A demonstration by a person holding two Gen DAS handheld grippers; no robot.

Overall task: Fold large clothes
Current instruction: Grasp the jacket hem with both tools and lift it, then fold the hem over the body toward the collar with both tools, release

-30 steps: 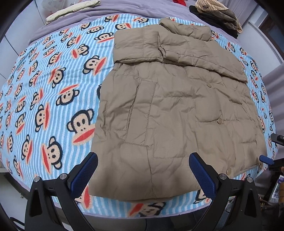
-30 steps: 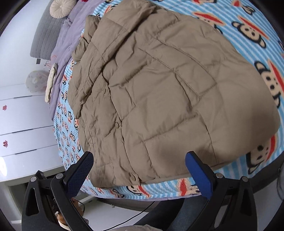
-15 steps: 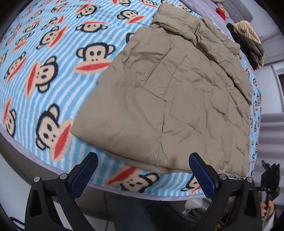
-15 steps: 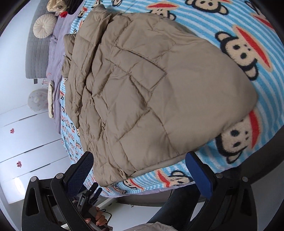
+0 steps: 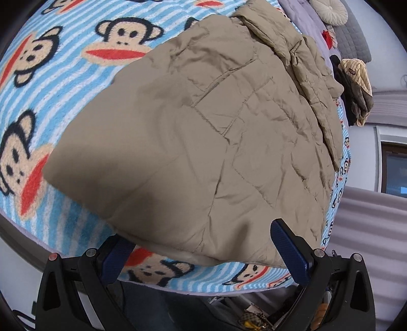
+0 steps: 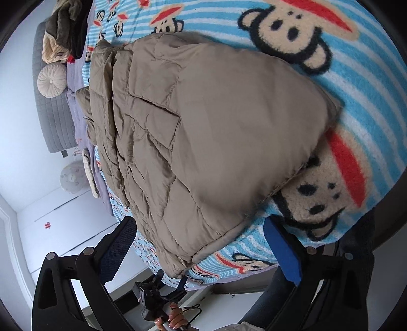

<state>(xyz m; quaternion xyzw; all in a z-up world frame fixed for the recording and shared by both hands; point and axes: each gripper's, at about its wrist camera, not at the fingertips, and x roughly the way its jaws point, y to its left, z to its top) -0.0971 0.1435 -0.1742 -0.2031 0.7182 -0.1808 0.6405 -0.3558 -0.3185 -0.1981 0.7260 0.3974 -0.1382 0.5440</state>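
A tan padded jacket (image 5: 203,132) lies flat on a bed, its sleeves folded across the far end and its hem at the near edge. My left gripper (image 5: 203,254) is open and low at the bed's edge. The hem's left part lies between its blue fingers (image 5: 290,252) and covers the tip of the left one. My right gripper (image 6: 201,249) is open as well. The jacket (image 6: 203,142) runs its other hem corner (image 6: 183,267) into the gap between that gripper's fingers. Nothing is pinched.
A blue striped monkey blanket (image 5: 63,63) covers the bed. A heap of other clothes (image 5: 356,84) and a round cushion (image 5: 328,10) lie at the far end by the grey headboard (image 6: 51,122). A hand (image 6: 175,318) holds the other gripper below the bed's edge.
Both grippers have dropped and closed in on the jacket's hem, one at each end, and now straddle its edge. Both stay open.
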